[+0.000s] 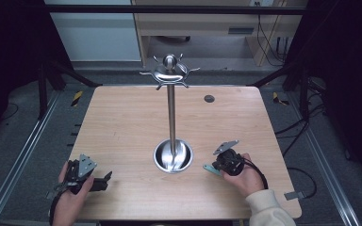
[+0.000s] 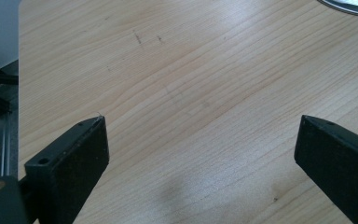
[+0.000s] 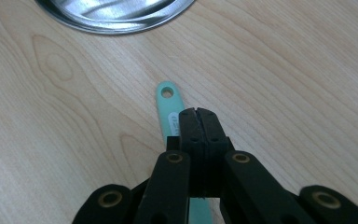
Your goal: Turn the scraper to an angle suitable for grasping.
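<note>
Right gripper first: its fingers are pinched together on a thin teal handle, some flat utensil, with the holed end poking out ahead of the tips and the rest running back under the jaws. In the high view that gripper sits at the near right of the table, the teal piece showing at its left side. The handle's long axis points toward the steel stand, whose round base lies just ahead of the hole and a little to the left, near but apart. The hooks at the top are high above, so my read is that the hole has to go up there, and the right hand is clearly the nearer one.

Left gripper rests at the near left corner, fingers spread wide with bare wood between them, the base's rim well off.

The table is pale wood grain. Beyond it are grey floor, black frame rails, cables and a wooden desk.
</note>
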Available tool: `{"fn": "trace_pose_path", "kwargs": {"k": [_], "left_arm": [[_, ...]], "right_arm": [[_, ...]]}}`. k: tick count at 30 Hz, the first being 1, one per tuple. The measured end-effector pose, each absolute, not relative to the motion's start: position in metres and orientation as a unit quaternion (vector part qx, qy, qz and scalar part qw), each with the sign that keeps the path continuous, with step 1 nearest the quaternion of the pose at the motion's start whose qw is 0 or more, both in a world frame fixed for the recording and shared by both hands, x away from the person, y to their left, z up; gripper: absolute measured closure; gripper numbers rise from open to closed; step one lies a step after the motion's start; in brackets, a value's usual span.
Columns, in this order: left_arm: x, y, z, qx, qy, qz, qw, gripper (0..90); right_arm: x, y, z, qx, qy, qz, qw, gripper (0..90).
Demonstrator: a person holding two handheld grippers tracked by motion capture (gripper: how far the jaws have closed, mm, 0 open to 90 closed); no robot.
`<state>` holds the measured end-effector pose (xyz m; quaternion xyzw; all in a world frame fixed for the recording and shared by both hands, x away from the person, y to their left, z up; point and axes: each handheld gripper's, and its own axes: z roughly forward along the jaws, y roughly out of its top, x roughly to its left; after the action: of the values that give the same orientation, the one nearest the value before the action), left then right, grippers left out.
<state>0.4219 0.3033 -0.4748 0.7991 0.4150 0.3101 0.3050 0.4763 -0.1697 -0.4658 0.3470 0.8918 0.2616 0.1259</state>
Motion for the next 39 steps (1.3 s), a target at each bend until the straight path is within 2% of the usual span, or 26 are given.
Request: {"fn": "trace_pose_path", "kwargs": {"k": [15,31,39], "left_arm": [[0.422,0.303,-0.474,0.800,0.413,0.312,0.305,2.7],[0.422,0.303,-0.474,0.799,0.413,0.311,0.305,2.7],[0.422,0.303,-0.474,0.799,0.414,0.311,0.305,2.7]], "right_arm": [[0.483,-0.153,-0.448,0.295,0.934,0.178,0.092,82.7],[0.500,-0.143,-0.457,0.288,0.947,0.133,0.056,68.2],[0.504,-0.144,-0.462,0.293,0.947,0.123,0.043,66.1]]}}
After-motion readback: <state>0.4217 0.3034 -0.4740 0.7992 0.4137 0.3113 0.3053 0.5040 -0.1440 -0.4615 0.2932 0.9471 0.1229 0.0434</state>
